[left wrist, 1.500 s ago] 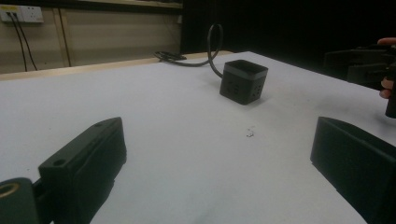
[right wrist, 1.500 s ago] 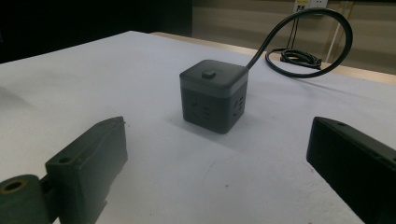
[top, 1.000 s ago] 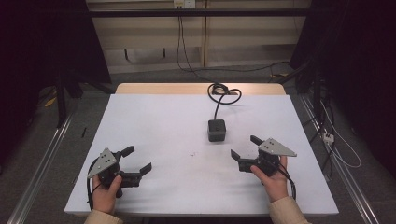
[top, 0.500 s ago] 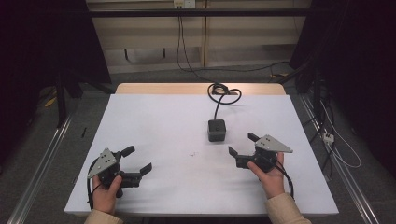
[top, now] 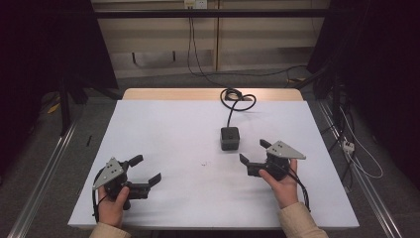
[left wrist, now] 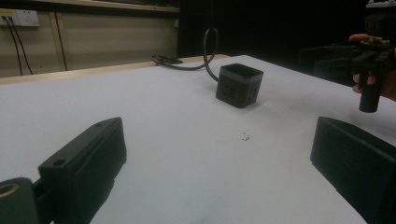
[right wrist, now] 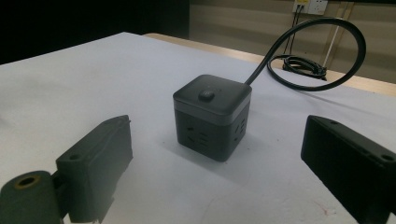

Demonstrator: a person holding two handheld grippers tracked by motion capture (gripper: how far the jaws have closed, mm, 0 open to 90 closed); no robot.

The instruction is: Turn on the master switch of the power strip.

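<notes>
Presently, as I read the views, item by item:

Socket cube [top: 230, 138]: black, squarish, upright on the white table [top: 163, 129], right of centre and toward the far half. One round button on its top face; outlet slots on the sides I can see in the right gripper view [right wrist: 212, 121]. Nothing touches it.

Cable [top: 236, 101]: black, leaves the cube's far side, loops and coils near the table's far edge by the bare wooden strip [top: 173, 93].

Right gripper [top: 253, 153]: held in the right hand [top: 283, 184], near the cube on its near-right side, apart from it. Jaws spread wide, nothing between them; in its own view the cube sits centred beyond the gap.

Left gripper [top: 146, 170]: held in the left hand [top: 113, 206] at the near-left part of the table, well apart from the cube. Jaws likewise spread and empty. Its view shows the cube [left wrist: 239, 85] farther off and the other gripper at the right edge.

Small dark speck [top: 203, 163]: on the table surface between the two grippers.
</notes>
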